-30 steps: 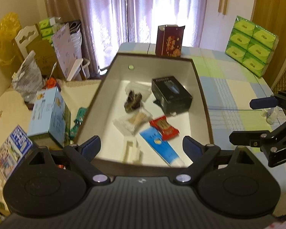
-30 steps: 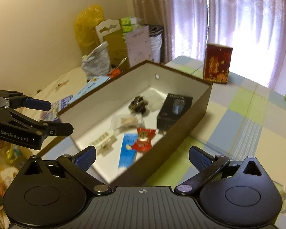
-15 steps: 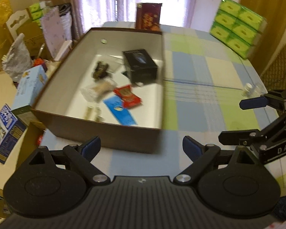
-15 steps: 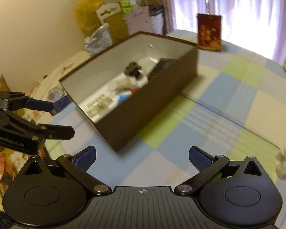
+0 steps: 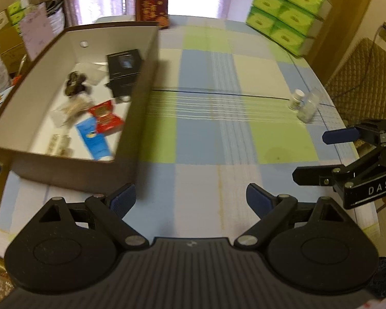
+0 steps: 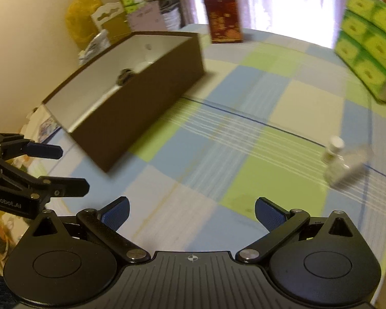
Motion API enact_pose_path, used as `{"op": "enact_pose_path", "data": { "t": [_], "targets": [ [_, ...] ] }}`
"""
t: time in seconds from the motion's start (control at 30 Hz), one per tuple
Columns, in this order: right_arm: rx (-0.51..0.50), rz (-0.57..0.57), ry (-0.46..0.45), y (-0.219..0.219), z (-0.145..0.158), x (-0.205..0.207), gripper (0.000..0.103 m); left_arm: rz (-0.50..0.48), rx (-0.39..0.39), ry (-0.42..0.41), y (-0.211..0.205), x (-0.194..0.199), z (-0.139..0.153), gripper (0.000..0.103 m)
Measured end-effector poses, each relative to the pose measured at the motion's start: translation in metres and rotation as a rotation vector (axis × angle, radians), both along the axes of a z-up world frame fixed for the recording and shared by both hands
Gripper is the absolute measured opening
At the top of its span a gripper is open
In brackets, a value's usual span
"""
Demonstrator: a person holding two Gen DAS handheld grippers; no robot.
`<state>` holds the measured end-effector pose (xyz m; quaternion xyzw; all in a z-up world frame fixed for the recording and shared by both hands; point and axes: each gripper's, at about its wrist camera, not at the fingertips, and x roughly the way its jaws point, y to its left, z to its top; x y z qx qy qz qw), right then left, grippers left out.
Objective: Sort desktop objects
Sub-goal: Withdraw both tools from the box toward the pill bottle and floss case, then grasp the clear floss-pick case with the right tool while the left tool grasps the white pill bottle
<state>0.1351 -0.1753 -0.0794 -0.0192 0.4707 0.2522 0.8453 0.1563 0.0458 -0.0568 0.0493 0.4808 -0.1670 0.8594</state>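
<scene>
A brown box (image 5: 72, 172) with a white inside stands at the table's left and holds a black carton (image 5: 124, 64), a red packet (image 5: 105, 119), a blue tube (image 5: 94, 140) and several small items. Its brown side wall (image 6: 141, 108) faces the right wrist view. A small white-capped bottle (image 5: 297, 99) and a clear one (image 5: 307, 108) stand together near the right edge, blurred in the right wrist view (image 6: 343, 158). My left gripper (image 5: 191, 200) is open above the checked cloth, empty. My right gripper (image 6: 191, 212) is open too, also empty, short of the bottles.
A dark red carton (image 5: 153, 6) stands at the far end of the table. Stacked green tissue packs (image 5: 287, 13) sit at the far right. A woven chair back (image 5: 362, 77) rises past the right edge. Bags, boxes and papers (image 6: 110, 28) crowd the left side.
Both grippers have pulled back and swung right, away from the box and toward the open cloth. The two bottles have come into view. Both stay open and empty.
</scene>
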Motion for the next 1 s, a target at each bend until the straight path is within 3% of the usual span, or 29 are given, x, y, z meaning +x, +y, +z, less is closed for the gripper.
{"op": "enact_pose_path", "data": {
  "t": [0.5, 0.9, 1.0],
  "targets": [
    [-0.049, -0.281, -0.008, -0.101, -0.016, 0.011, 0.101, -0.153, -0.009, 0.007, -0.096, 0.038, -0.028, 0.09],
    [-0.073, -0.411, -0.044, -0.144, -0.039, 0.035, 0.1, -0.245, 0.003, 0.012, -0.151, 0.082, -0.057, 0.089],
    [-0.065, -0.44, -0.056, -0.148, -0.039, 0.048, 0.094, -0.254, 0.016, 0.014, -0.161, 0.096, -0.064, 0.088]
  ]
}}
